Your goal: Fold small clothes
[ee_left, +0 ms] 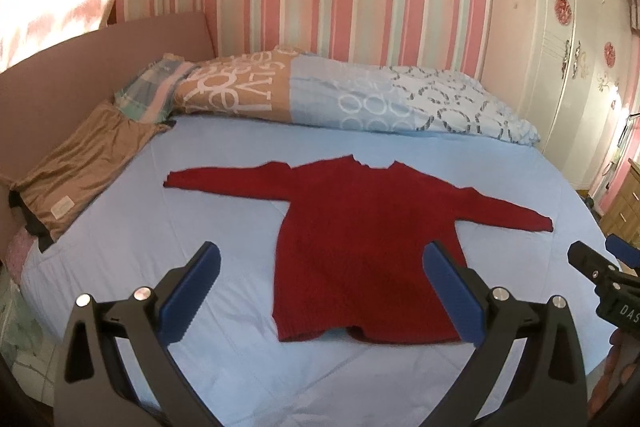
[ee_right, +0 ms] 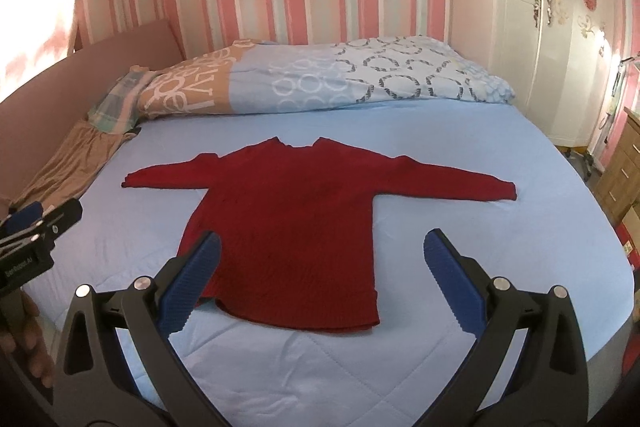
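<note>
A small dark red knit sweater point(ee_left: 360, 239) point(ee_right: 292, 223) lies flat on the light blue bed sheet point(ee_left: 132, 235) point(ee_right: 480, 227), both sleeves spread out sideways and the hem toward me. My left gripper point(ee_left: 322, 255) hovers open above the hem, its blue pads wide apart with nothing between them. My right gripper point(ee_right: 322, 243) is open too, held over the sweater's lower right part and empty. Each gripper shows at the edge of the other's view: the right gripper point(ee_left: 600, 259), the left gripper point(ee_right: 44, 215).
A rolled patterned quilt point(ee_left: 340, 95) point(ee_right: 320, 79) lies along the far side of the bed. A brown folded cloth point(ee_left: 84, 163) point(ee_right: 68, 167) sits at the left by the pink headboard point(ee_left: 80, 67). A white wardrobe point(ee_left: 560, 47) and a wooden drawer unit point(ee_right: 624, 167) stand at the right.
</note>
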Demonstrator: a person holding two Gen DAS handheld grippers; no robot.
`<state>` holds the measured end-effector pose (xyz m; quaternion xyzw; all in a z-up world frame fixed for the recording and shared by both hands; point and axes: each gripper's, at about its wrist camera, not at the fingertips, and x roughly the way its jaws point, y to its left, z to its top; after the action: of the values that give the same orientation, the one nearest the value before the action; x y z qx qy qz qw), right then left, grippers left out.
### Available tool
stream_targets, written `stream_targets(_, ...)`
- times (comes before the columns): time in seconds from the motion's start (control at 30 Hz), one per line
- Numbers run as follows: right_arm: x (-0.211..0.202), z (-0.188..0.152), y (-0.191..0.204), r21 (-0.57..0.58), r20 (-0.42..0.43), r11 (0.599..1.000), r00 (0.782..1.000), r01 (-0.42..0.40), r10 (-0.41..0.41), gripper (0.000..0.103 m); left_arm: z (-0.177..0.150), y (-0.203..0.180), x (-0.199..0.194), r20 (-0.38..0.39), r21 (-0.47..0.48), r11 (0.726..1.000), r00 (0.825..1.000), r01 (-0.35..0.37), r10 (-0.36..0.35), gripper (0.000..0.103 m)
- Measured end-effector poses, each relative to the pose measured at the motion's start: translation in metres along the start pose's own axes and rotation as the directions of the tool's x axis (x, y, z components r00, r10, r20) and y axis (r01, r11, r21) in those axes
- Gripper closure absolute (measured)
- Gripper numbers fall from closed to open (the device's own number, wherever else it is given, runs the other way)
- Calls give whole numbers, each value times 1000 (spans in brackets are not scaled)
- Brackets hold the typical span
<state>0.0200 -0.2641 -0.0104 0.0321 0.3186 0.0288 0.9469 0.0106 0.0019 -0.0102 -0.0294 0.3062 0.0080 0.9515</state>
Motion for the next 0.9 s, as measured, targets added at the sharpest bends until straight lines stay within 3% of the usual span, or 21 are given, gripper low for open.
stream_targets(0.57, 25, 10, -18, -33, 7, 998, 998, 58, -57, 3, -2, -4, 15, -2, 23, 1000, 1000, 7, -7, 2)
stream_targets(0.9, 62, 21, -58, -2, 19, 994, 994, 106, -106, 3, 13, -17, 62, -13, 36, 999, 1000, 19, -19, 2)
